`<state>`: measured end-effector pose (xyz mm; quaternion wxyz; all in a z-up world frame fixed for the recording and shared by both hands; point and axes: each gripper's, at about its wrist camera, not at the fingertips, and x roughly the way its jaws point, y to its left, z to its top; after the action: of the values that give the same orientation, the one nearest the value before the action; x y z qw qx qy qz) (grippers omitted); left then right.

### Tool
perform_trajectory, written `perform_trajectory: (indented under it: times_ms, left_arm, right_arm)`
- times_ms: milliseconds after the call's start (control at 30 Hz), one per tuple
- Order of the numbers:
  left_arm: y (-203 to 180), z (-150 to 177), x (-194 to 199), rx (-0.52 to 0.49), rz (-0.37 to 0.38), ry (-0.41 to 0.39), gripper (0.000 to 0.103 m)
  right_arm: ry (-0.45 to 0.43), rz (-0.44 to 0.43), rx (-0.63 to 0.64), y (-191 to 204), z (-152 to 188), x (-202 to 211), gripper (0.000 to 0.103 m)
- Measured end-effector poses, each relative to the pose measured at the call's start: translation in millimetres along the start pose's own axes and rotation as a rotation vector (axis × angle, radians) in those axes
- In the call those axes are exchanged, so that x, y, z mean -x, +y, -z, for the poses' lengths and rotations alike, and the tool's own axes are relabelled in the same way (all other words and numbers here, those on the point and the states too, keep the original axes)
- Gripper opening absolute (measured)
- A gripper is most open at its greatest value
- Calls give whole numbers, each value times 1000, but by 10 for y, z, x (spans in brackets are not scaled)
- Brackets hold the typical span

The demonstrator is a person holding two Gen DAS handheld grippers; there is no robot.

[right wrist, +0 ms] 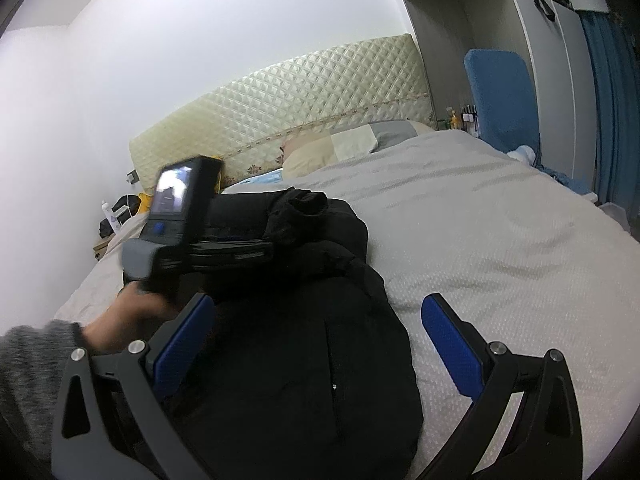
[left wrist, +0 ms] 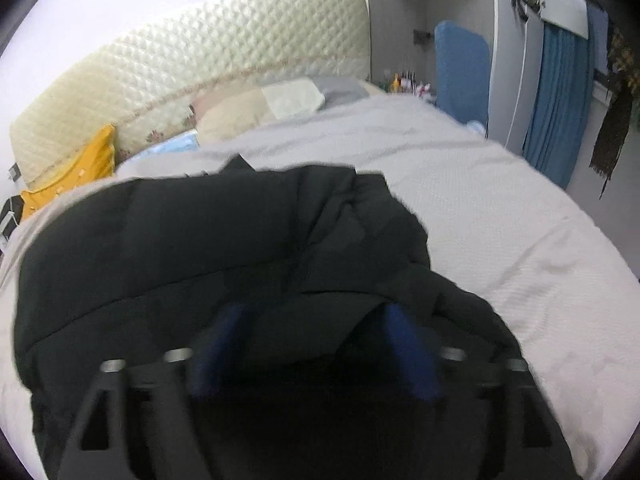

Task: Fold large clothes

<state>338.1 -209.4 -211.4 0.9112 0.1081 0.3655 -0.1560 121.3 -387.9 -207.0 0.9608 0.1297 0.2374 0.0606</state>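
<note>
The left hand (right wrist: 132, 312), in a grey knit sleeve, reaches forward over the bed and holds the left gripper (right wrist: 240, 250) roughly level, its fingers pointing sideways into the black padded jacket (right wrist: 304, 344). In the left wrist view that gripper (left wrist: 312, 316) has its blue pads (left wrist: 404, 344) set apart, with dark fabric bunched between and over them — whether they pinch it cannot be told through the blur. The right gripper (right wrist: 318, 312) hovers low over the near end of the jacket, its jaws spread wide: the left pad lies against the black cloth, the right pad stands over the pale grey bedspread (right wrist: 500, 232), gripping nothing. The jacket lies heaped on the bedspread, toward the near left side of the bed, well short of the pillows (right wrist: 332, 148) and the quilted headboard (right wrist: 280, 108).
</note>
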Motion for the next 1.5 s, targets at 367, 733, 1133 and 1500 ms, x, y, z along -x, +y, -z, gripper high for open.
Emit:
perform_trajectory:
  times_ms: [367, 733, 1133, 1500]
  left_arm:
    - [832, 177, 972, 130, -48, -145, 84]
    - [2000, -63, 698, 296, -147, -133, 84]
    - [2377, -9, -422, 209, -175, -102, 88]
    - [2443, 193, -776, 220, -132, -122, 92]
  right_arm:
    - [-8, -64, 36, 280, -90, 15, 103]
    - [17, -83, 129, 891, -932, -1228, 97]
    - [100, -26, 169, 926, -853, -2925, 92]
    - [129, -11, 217, 890, -583, -3215, 95]
